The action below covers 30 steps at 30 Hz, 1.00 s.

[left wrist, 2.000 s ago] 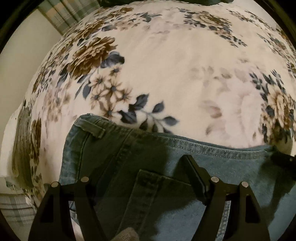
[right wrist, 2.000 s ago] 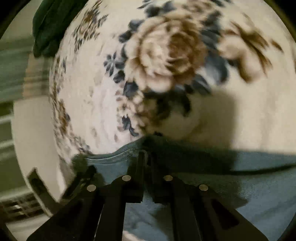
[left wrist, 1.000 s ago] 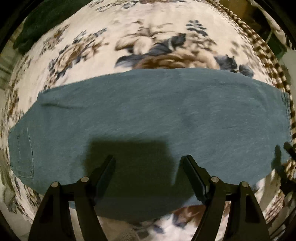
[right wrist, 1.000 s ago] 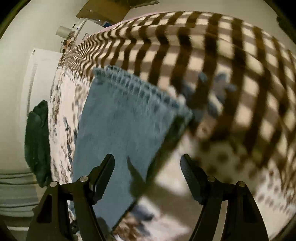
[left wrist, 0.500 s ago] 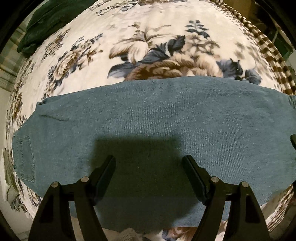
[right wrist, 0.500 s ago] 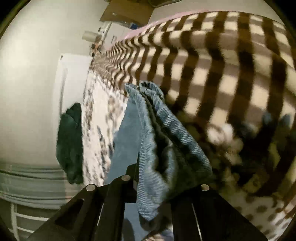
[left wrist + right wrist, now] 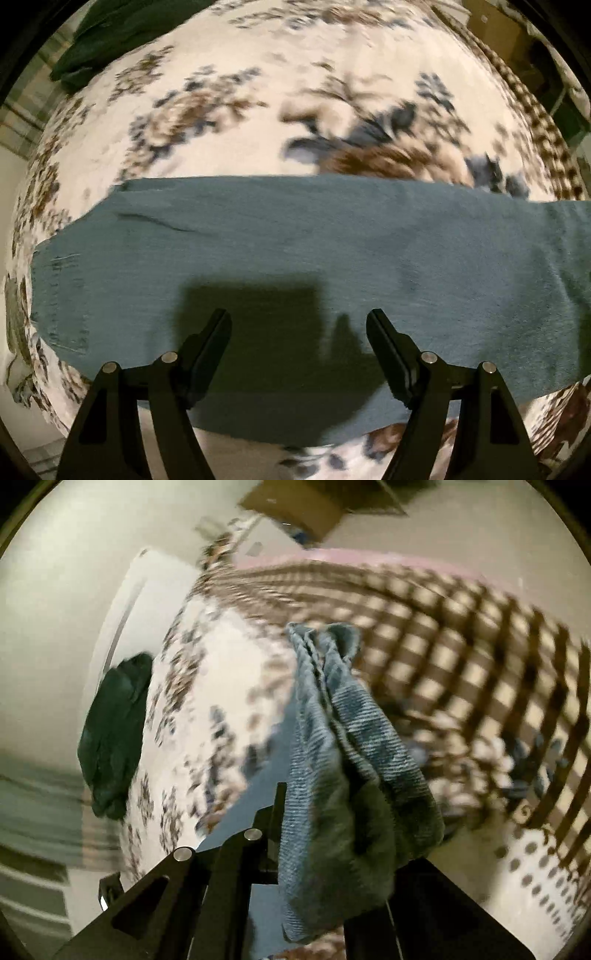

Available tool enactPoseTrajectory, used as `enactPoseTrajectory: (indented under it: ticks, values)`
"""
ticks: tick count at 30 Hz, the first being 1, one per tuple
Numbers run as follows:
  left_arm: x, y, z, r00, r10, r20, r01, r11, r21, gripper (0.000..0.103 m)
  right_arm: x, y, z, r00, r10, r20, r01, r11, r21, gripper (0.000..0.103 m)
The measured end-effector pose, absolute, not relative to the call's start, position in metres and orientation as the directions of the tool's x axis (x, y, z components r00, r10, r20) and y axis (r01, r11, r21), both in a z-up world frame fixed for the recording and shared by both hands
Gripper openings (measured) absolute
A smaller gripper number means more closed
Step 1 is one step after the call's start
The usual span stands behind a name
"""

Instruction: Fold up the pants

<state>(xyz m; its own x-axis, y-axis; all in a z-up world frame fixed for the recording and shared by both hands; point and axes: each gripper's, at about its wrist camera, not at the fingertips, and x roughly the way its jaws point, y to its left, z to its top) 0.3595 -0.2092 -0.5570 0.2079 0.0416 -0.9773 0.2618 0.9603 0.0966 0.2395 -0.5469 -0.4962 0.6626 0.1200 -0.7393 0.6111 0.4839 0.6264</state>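
Blue denim pants [image 7: 295,251] lie folded lengthwise across a floral bedspread [image 7: 288,92], the back pocket at the left. My left gripper [image 7: 298,325] is open and empty, hovering over the near edge of the pants at their middle. My right gripper [image 7: 314,812] is shut on the bunched hem end of the pants [image 7: 332,738] and holds it lifted off the bed. The cloth hides the right finger.
A dark green garment [image 7: 110,33] lies at the far left of the bed; it also shows in the right wrist view [image 7: 114,731]. A brown checked blanket [image 7: 461,635] covers the bed's right end. A cardboard box [image 7: 295,506] stands beyond it.
My right gripper went from open over the hem to shut on it, then lifted the bunched hem. My left gripper stayed open and shifted slightly over the pants.
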Motion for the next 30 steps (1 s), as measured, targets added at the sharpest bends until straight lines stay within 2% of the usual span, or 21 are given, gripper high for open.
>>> enactPoseTrajectory:
  ticks: [5,9,16,21,23,25,27,30]
  values:
    - [0.373,-0.148,-0.535,0.225,0.046,-0.973,0.196,0.976,0.091,0.074,0.284,-0.466,-0.452,0.644,0.124,-0.755,0.529,0.641,0.556,0.007]
    - [0.374,-0.083,-0.520,0.247,0.070,-0.967,0.128,0.986,0.104,0.074,0.324,-0.378,-0.449,0.601,0.175,-0.779,0.447,0.734,0.510,0.007]
    - [0.367,0.043,-0.522,0.248,0.142,-0.958,-0.035,0.990,0.138,0.074,0.370,-0.211,-0.507,0.464,0.255,-0.848,0.261,0.876,0.406,0.006]
    - [0.361,0.098,-0.540,0.203,0.168,-0.965,-0.122,0.982,0.146,0.074,0.393,-0.112,-0.564,0.312,0.209,-0.927,0.112,0.961,0.254,0.008]
    - [0.361,0.108,-0.545,0.189,0.162,-0.969,-0.138,0.981,0.137,0.074,0.398,-0.099,-0.575,0.264,0.207,-0.942,0.098,0.966,0.240,0.023]
    - [0.361,0.112,-0.546,0.180,0.140,-0.974,-0.150,0.982,0.113,0.074,0.400,-0.093,-0.569,0.239,0.295,-0.925,0.063,0.946,0.318,0.056]
    - [0.360,0.113,-0.541,0.188,0.108,-0.976,-0.161,0.984,0.078,0.074,0.393,-0.098,-0.552,0.251,0.379,-0.890,0.046,0.914,0.402,0.073]
    - [0.365,0.107,-0.533,0.190,0.029,-0.981,-0.164,0.986,-0.002,0.074,0.374,-0.132,-0.526,0.295,0.432,-0.852,0.104,0.872,0.478,0.076]
